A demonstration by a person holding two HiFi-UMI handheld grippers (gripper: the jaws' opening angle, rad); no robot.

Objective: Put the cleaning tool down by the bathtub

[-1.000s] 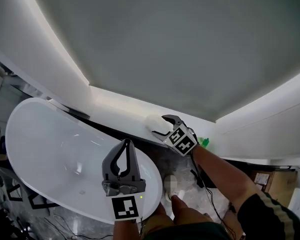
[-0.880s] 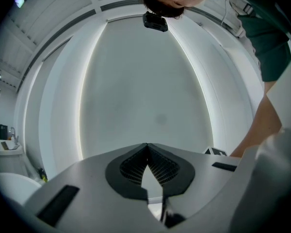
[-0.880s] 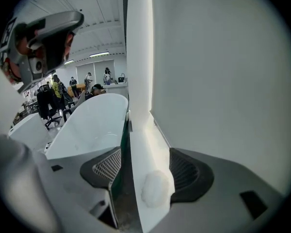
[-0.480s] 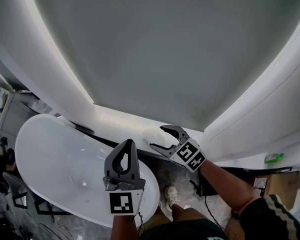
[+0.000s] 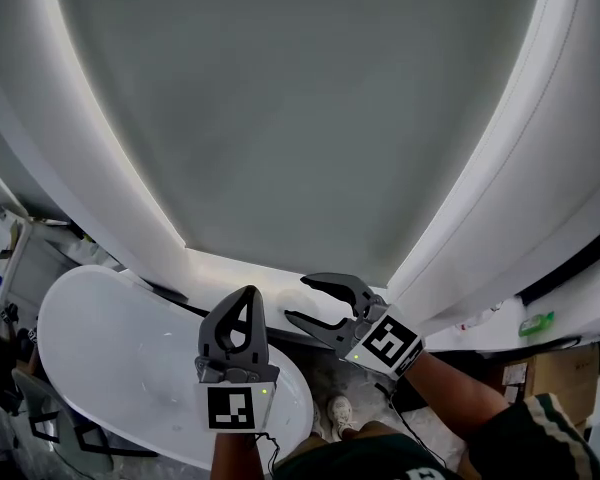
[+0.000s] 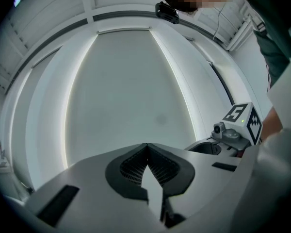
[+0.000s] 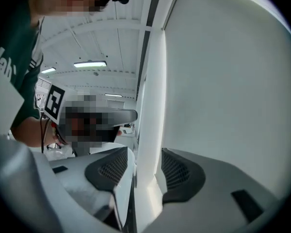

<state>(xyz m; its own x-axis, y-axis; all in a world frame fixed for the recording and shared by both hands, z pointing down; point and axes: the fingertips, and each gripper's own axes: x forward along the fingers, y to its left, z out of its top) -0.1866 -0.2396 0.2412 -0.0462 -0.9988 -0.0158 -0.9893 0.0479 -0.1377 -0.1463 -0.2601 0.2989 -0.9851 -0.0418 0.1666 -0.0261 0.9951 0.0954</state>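
Beyond the bathtub's far rim runs the white ledge, and I have raised both grippers clear of it. The right gripper has just been narrowing its fingers, which are released and empty. The left gripper is clenched on nothing. The cleaning tool lies alone on the ledge, so I judge the put-down done.
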